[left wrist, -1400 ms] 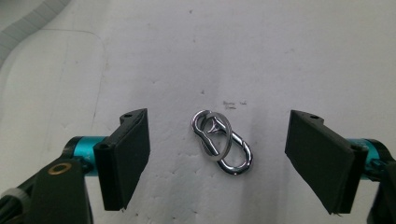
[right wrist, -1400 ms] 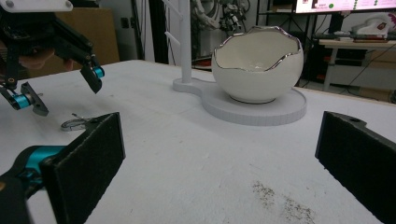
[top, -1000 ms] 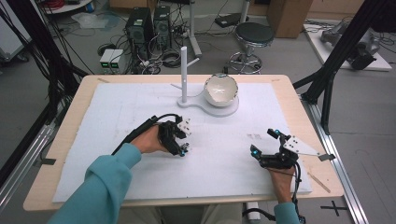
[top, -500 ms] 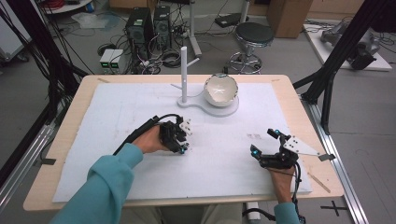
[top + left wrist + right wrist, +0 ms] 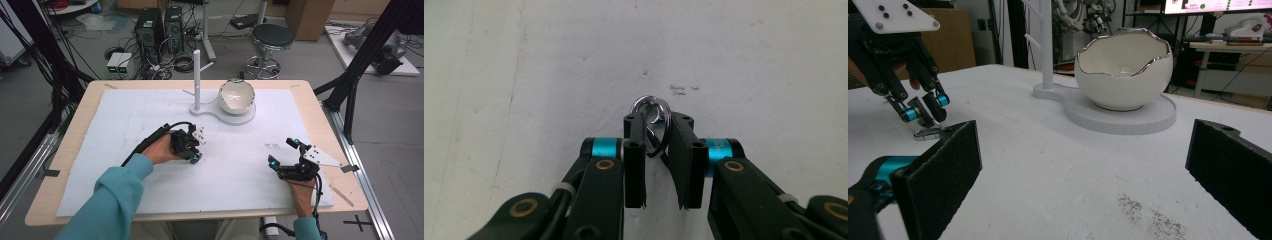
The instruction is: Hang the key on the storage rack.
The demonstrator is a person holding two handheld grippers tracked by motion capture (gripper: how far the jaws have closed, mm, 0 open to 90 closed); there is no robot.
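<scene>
A small silver metal ring lies on the white mat, and my left gripper is shut on it, tips down on the mat. In the high view the left gripper sits left of centre, held by a hand in a teal sleeve. The right gripper view shows that gripper over the ring. My right gripper rests at the front right, open, with nothing between its wide-set pads.
A white eggshell-shaped bowl with a silver rim sits on a white base with an upright post at the back centre. The white mat covers the wooden table.
</scene>
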